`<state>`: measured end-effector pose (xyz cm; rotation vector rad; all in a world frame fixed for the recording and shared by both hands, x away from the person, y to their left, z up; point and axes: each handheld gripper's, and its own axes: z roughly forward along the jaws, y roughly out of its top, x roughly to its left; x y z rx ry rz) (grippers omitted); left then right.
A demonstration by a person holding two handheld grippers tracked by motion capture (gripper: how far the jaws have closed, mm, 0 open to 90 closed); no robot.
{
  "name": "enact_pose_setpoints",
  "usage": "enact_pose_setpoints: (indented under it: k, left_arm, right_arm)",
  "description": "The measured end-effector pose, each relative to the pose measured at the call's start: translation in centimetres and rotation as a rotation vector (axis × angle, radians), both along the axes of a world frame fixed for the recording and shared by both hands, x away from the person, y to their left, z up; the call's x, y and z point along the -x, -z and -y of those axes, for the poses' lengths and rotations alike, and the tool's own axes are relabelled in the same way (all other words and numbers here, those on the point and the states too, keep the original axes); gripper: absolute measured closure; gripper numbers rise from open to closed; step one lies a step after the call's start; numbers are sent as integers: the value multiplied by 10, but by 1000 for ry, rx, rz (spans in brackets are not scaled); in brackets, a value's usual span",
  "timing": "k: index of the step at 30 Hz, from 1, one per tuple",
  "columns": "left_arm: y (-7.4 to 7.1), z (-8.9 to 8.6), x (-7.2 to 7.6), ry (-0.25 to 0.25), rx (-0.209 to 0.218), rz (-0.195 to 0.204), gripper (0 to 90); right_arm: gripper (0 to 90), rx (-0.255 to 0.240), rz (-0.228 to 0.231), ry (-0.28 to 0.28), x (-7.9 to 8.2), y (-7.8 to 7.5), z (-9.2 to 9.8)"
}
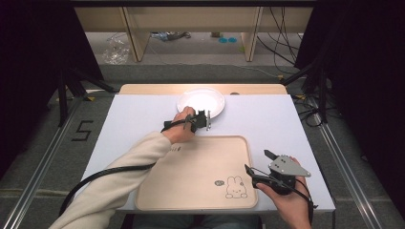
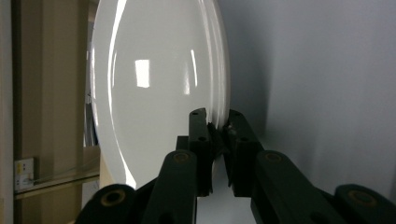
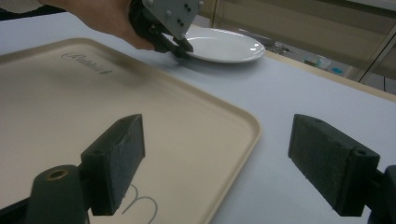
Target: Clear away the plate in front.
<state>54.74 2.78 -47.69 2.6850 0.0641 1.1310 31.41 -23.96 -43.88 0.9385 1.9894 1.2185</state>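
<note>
A white plate (image 1: 200, 101) lies at the far middle of the table. My left gripper (image 1: 205, 120) reaches its near rim, rolled onto its side. In the left gripper view the two jaws stand close together with the rim of the plate (image 2: 154, 70) pinched between the pads, so the left gripper (image 2: 215, 122) is shut on it. The right gripper view shows the plate (image 3: 224, 45) resting flat with the left gripper (image 3: 180, 46) at its edge. My right gripper (image 1: 257, 161) hovers by the right edge of a beige tray (image 1: 191, 167), jaws wide open and nothing between them (image 3: 217, 140).
The tray (image 3: 70, 93) lies at the near middle of the white tabletop (image 1: 267, 119) and bears a rabbit drawing (image 1: 235, 187) at its near right corner. A wooden strip (image 1: 143, 88) runs behind the plate. Cables and stands sit on the floor beyond.
</note>
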Motion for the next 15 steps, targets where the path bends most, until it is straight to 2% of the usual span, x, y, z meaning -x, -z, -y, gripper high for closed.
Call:
enact_pose_setpoints:
  k: [4,6,8,15]
  left_arm:
    - [-14,-2,-1,-16,26,58,874]
    - [-18,-4,-2,-26,40,42,874]
    - [-19,-5,-2,-27,32,40,874]
    - [-20,-5,-2,-24,23,54,875]
  right_arm:
    - [200,-6,-21,-3,1,0,-1]
    - [201,-6,-22,-4,1,0,-1]
    - [202,3,-6,-2,0,0,0]
    - [202,-9,-21,3,1,0,0]
